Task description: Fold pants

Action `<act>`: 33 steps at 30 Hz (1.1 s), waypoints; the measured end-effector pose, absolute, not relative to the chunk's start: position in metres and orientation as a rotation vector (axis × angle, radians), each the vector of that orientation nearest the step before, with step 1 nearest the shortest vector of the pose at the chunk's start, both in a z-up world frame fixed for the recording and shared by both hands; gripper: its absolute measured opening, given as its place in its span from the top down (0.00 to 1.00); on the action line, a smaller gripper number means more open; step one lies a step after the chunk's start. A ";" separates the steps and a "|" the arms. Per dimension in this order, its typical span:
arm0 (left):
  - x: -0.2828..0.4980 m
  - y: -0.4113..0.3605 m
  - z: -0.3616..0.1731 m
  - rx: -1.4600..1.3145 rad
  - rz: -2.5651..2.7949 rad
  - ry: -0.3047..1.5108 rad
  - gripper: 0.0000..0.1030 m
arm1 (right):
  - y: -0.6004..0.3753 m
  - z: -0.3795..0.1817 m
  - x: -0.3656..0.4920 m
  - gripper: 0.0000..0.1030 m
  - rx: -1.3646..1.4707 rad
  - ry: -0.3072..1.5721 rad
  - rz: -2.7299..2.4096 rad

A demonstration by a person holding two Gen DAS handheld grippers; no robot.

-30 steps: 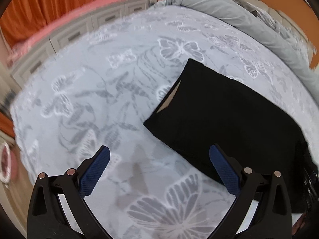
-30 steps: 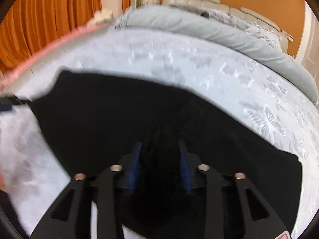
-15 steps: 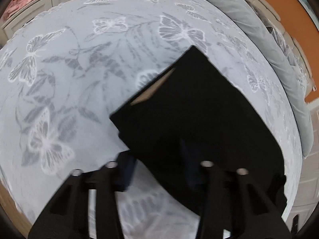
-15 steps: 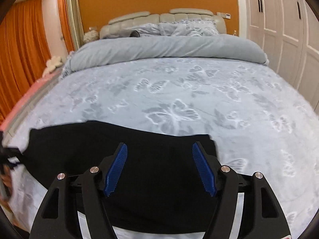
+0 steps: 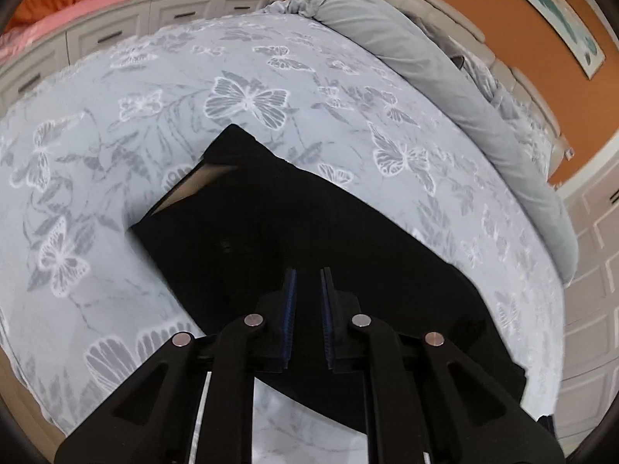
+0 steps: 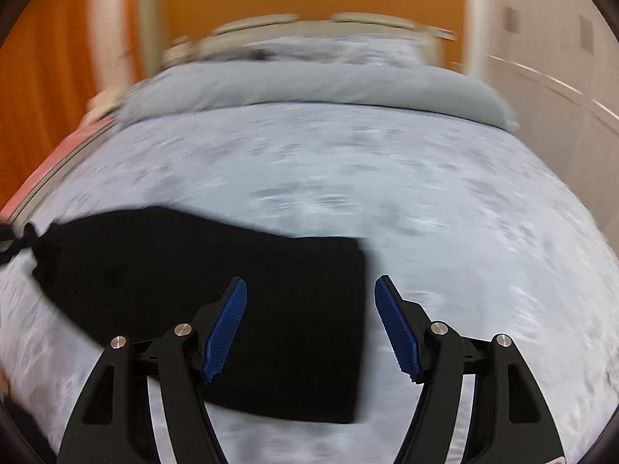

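Left wrist view: my left gripper point(image 5: 307, 270) is clamped on the black pants point(image 5: 340, 239); my right gripper point(image 6: 309, 290) hangs spread above them. No writing readable.

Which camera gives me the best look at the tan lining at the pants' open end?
Left wrist: the tan lining shows sharply at the far-left end of the black pants. The right wrist view is motion-blurred; that end lies at its far left, lining not visible.
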State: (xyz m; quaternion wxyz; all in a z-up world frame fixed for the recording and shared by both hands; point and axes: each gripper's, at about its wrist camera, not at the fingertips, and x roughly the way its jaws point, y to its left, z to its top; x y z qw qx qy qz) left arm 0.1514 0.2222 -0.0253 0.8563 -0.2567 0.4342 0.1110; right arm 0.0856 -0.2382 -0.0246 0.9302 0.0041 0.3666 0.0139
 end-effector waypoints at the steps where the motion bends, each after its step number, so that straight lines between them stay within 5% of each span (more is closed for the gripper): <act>1: 0.151 0.221 -0.025 -0.518 0.247 0.909 0.89 | -0.219 -0.028 0.089 0.34 -0.028 0.764 0.073; 12: 0.139 0.260 -0.028 -0.487 0.299 0.918 0.87 | -0.050 -0.087 0.139 0.36 -0.308 0.843 0.244; 13: 0.137 0.264 -0.028 -0.474 0.310 0.916 0.86 | -0.045 -0.093 0.144 0.53 -0.317 0.851 0.238; 14: 0.134 0.272 -0.029 -0.459 0.321 0.916 0.85 | -0.042 -0.097 0.148 0.86 -0.289 0.856 0.255; 16: 0.128 0.286 -0.030 -0.454 0.331 0.917 0.81 | -0.039 -0.094 0.153 0.89 -0.259 0.838 0.219; 23: 0.121 0.327 -0.052 -0.518 0.336 0.972 0.78 | -0.007 -0.078 0.154 0.90 -0.235 0.783 0.291; 27: 0.135 0.328 -0.079 -0.603 0.289 1.047 0.53 | 0.014 -0.105 0.149 0.82 -0.338 0.799 0.286; 33: 0.155 0.327 -0.106 -0.729 0.323 1.073 0.21 | -0.024 -0.061 0.133 0.43 -0.229 0.752 0.288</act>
